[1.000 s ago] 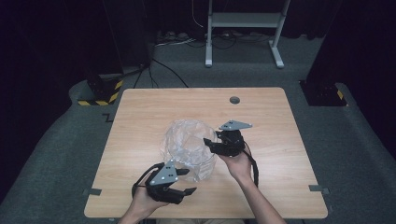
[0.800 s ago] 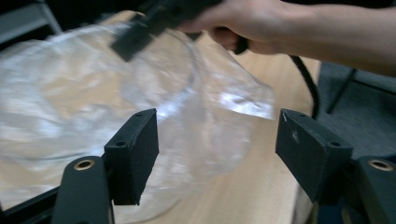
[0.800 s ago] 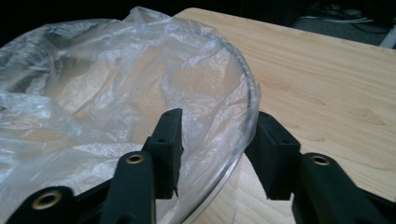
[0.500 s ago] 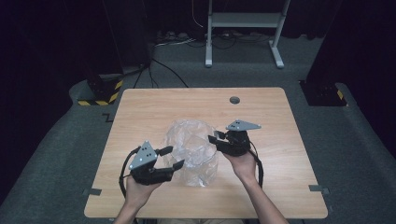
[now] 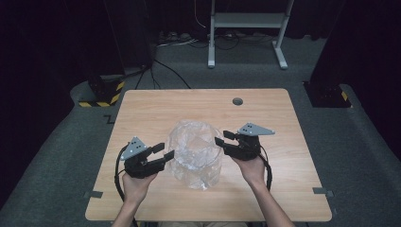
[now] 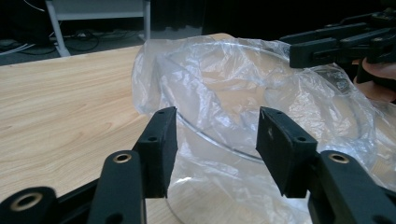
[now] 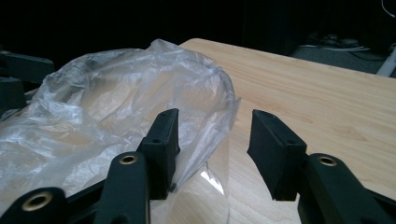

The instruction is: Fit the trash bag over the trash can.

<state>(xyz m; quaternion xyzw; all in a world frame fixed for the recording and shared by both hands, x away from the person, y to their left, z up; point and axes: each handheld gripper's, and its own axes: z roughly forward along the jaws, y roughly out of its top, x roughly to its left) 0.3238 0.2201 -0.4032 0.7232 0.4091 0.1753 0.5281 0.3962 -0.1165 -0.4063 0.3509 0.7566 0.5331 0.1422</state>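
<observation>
High view: a clear round tub lined with a thin plastic bag stands mid-bench. The left claw sits at its left rim, the right claw at its right rim, both spread and gripping nothing. With pulls coming from opposite sides, I judge the light tub could tip or skate across the smooth wood if one side tugs harder.

Left gripper view: the left claw is released, its jaws straddling the near rim, with film bunched between and beyond them. The risk here is closing on film alone; the bag would then slide off the rim rather than seat over it. The right claw shows at upper right.

Right gripper view: the right claw is also released, one jaw touching the crumpled film, the other well clear over bare wood. A pinch from here may catch only a loose fold, and a sharp pull could stretch or tear such thin plastic.
</observation>
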